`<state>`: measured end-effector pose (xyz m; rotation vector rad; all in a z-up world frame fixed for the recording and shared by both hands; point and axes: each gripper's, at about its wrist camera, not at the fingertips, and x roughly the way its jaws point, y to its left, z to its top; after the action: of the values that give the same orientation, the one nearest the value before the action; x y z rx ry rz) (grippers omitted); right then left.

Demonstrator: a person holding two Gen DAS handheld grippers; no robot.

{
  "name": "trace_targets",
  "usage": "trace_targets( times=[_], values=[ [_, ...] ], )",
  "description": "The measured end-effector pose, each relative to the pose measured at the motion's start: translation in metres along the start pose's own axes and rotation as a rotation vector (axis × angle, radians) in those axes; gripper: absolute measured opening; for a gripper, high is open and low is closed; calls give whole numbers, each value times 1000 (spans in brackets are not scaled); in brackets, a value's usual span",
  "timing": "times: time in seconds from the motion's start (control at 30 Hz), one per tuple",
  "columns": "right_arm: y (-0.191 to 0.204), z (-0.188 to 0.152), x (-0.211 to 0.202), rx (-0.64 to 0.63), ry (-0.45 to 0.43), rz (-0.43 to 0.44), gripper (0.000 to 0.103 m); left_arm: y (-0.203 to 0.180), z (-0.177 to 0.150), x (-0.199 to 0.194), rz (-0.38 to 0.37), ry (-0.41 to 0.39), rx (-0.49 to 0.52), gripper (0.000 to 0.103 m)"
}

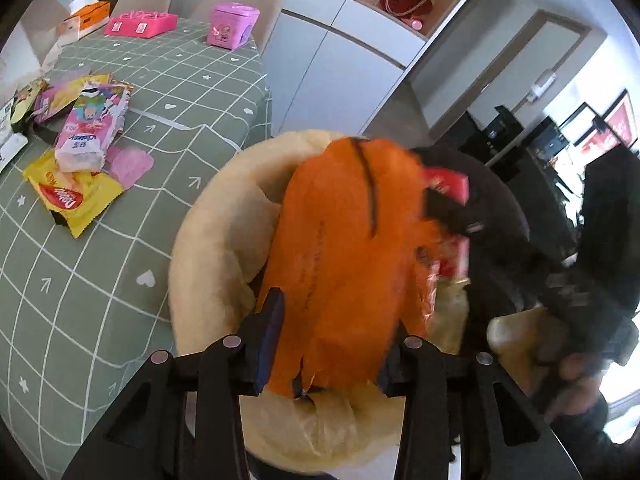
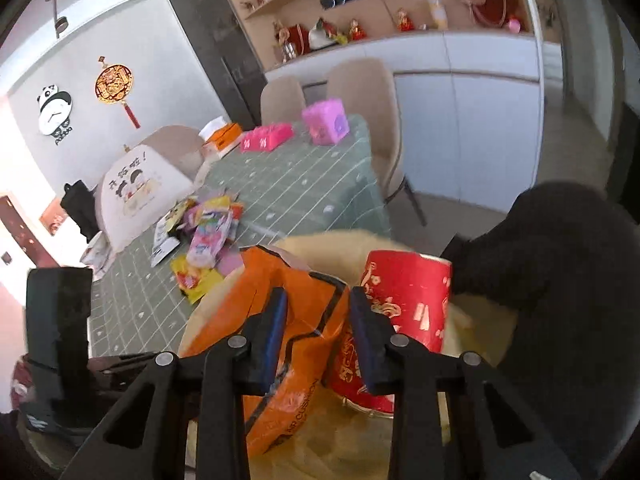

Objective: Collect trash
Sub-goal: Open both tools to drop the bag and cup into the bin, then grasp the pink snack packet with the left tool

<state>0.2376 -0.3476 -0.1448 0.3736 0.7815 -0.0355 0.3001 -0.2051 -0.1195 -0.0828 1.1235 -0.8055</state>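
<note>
An orange plastic bag [image 1: 340,240] hangs blurred over the cream-lined bin [image 1: 192,248], between the fingers of my left gripper [image 1: 334,320], which stands open; the bag covers its right finger. In the right wrist view the same orange bag [image 2: 288,320] lies in the bin [image 2: 320,240] under my right gripper [image 2: 318,300]. That gripper's fingers stand apart with a fold of the bag between them. A red paper cup [image 2: 408,304] lies just right of the right finger. More wrappers [image 1: 84,136] are piled on the green checked table [image 1: 120,280].
A yellow snack wrapper [image 1: 72,196] lies near the table's edge. Pink boxes [image 1: 140,24] and a pink tub [image 1: 232,24] stand at the far end, with beige chairs [image 2: 364,92] behind. A person's dark sleeve [image 2: 560,260] is right of the bin.
</note>
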Motion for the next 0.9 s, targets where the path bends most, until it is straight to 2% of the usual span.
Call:
trace_targets(
  times=[0.17, 0.3, 0.4, 0.47, 0.57, 0.63, 0.8, 0.9],
  values=[
    [7, -5, 17, -3, 29, -2, 28, 9, 1, -35, -32, -54, -21, 46],
    [4, -12, 33, 23, 85, 20, 27, 20, 4, -68, -29, -163, -54, 46],
    [4, -15, 43, 32, 143, -4, 27, 33, 10, -89, 18, -244, -89, 46],
    [7, -16, 44, 14, 164, -27, 28, 47, 16, -103, 83, -297, -123, 46],
    [17, -12, 29, -35, 118, -59, 31, 71, 21, -121, 173, -358, -168, 46],
    [27, -8, 11, -77, 61, -80, 39, 91, 24, -131, 234, -392, -207, 46],
    [48, 13, -20, -107, -49, -80, 41, 143, 30, -145, 346, -413, -256, 46],
    [66, 30, -25, -120, -109, -95, 41, 167, 36, -143, 368, -409, -260, 46]
  ],
)
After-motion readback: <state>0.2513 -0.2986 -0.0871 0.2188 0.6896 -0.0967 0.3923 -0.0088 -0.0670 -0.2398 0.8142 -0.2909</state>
